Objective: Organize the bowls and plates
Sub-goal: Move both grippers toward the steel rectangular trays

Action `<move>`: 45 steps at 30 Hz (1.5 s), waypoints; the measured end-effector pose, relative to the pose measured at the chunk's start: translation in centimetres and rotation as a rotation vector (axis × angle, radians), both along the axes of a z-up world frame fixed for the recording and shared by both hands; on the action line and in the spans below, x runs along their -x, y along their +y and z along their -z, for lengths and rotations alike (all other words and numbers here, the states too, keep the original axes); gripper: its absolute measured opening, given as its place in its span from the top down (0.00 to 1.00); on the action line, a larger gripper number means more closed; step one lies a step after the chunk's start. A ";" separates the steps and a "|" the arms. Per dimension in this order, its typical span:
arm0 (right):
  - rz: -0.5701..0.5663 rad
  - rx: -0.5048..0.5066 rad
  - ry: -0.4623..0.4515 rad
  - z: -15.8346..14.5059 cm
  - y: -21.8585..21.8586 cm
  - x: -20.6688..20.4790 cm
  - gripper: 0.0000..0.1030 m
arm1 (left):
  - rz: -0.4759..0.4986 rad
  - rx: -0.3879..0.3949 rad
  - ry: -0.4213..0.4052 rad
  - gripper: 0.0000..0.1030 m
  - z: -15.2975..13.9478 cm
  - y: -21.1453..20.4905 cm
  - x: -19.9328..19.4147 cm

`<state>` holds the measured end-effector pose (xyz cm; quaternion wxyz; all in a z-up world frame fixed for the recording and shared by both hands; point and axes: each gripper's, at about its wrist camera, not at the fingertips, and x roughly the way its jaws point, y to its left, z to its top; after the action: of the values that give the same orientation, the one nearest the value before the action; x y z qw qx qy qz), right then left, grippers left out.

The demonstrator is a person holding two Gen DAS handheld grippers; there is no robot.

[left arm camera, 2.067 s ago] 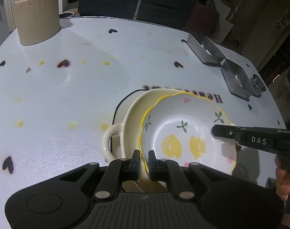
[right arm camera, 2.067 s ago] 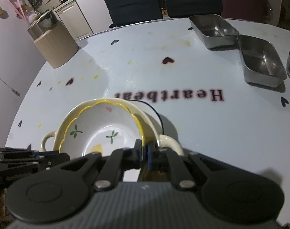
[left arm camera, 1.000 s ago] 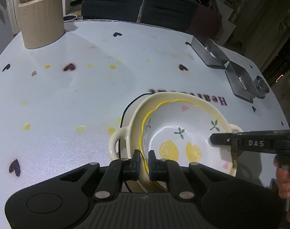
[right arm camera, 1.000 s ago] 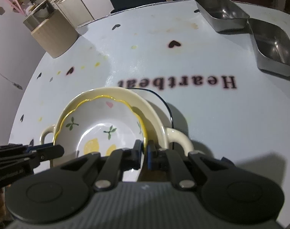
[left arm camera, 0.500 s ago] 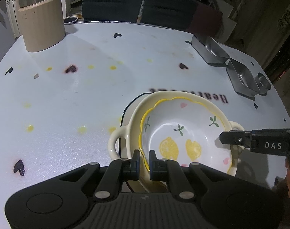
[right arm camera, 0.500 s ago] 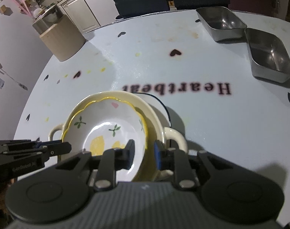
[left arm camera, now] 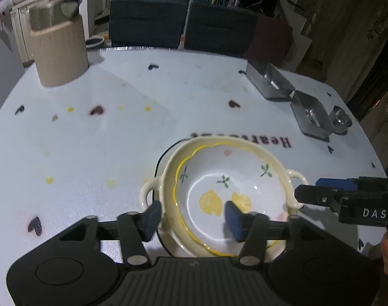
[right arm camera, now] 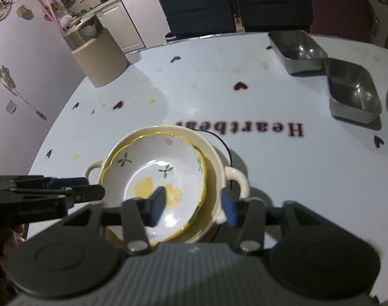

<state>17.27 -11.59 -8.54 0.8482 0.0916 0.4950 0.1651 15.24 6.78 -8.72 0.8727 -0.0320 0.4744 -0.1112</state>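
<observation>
- On the white bench (left arm camera: 97,132), toward its near edge, you have one lemon-print bowl (left arm camera: 229,193) nested inside one cream two-handled bowl (left arm camera: 268,153); that makes two bowls in the stack.
- Under the cream bowl you can see the dark rim of one flat piece (left arm camera: 160,160) peeking out at the far side; whether it is a plate you cannot tell.
- Your left gripper (left arm camera: 191,216) straddles the near-left rim of the stack: one finger sits outside the cream bowl by its handle, the other hangs over the inside of the lemon bowl. The fingers are spreading apart, rim between them, pads clear of it.
- Your right gripper (right arm camera: 194,205) straddles the near-right rim in the same way, one finger over the lemon bowl's inside, the other outside the cream bowl next to its handle. Its fingers are also opening, rim between them, no pad pressing on it.
- Each gripper shows in the other's view, reaching in from the side beside the stack.
- Farther out on the bench you have two rectangular steel trays (right arm camera: 296,51), one small steel cup (left arm camera: 341,121) just beside the nearer tray, and one beige canister (left arm camera: 58,53) at the far left corner, all well apart from the bowls.
- One printed word, "Heartbeat" (right arm camera: 245,128), lies just beyond the stack.
</observation>
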 end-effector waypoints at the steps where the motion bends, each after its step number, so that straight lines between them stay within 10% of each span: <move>1: 0.004 0.003 -0.010 -0.2 -0.3 0.2 0.36 | 0.000 -0.004 -0.016 0.33 -0.4 -0.2 0.2; 12: 0.094 0.032 -0.148 -2.6 -5.9 2.7 0.01 | -0.009 -0.011 -0.147 0.05 -2.8 -3.3 0.7; 45: 0.627 0.062 -0.171 0.6 -22.9 -7.2 0.00 | 0.040 0.140 -0.216 0.11 -1.6 -20.3 -13.0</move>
<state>24.48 -34.47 -9.15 0.8986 0.1993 0.3744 -0.1121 28.25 -13.53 -7.15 0.9120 -0.0711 0.3691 -0.1644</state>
